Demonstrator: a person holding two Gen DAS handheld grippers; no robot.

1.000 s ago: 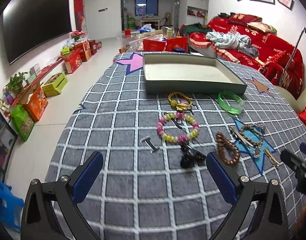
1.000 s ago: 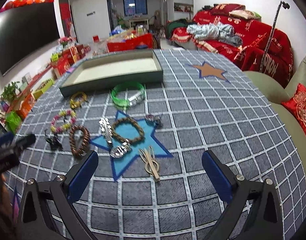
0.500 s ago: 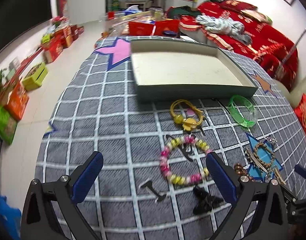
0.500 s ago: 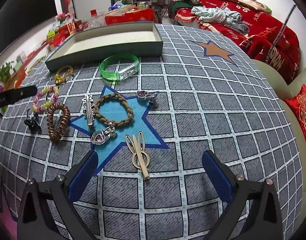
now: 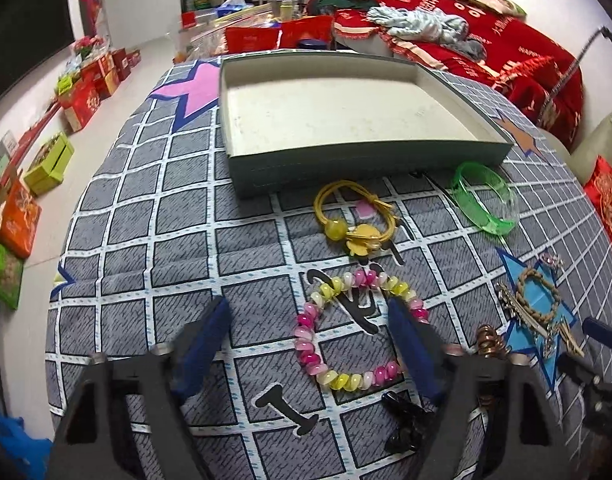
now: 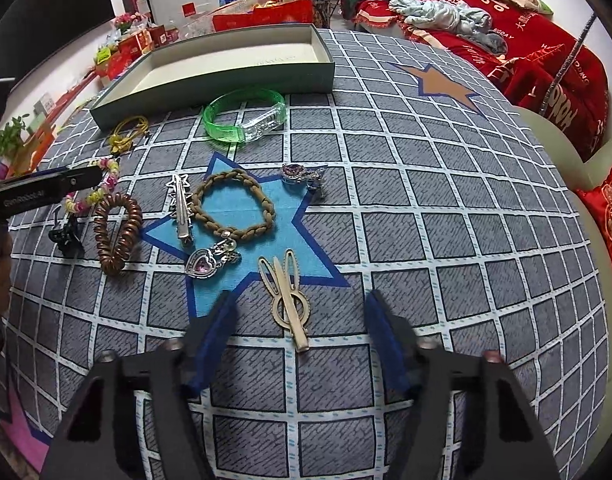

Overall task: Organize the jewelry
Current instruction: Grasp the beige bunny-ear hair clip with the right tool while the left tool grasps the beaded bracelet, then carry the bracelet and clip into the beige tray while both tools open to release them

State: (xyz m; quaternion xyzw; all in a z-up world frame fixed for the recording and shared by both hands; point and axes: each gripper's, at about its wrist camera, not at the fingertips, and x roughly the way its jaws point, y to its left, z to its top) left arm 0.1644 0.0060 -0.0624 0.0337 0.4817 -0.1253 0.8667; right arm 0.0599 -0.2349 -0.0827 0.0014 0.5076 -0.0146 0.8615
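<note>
Hairpin (image 6: 287,300) lies lengthwise between right tool (image 6: 299,338) fingers — closing, nothing gripped.

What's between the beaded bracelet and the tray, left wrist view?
The yellow hair tie lies between the beaded bracelet and the tray, close against the tray's near wall. Left wrist view shows it clearly.

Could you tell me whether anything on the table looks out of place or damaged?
Nothing looks damaged or spilled. The oddity is only that the tray holds nothing, while the bead bracelet, green bangle, braided band and gold clip lie loose on the checked cloth beside it.
</note>
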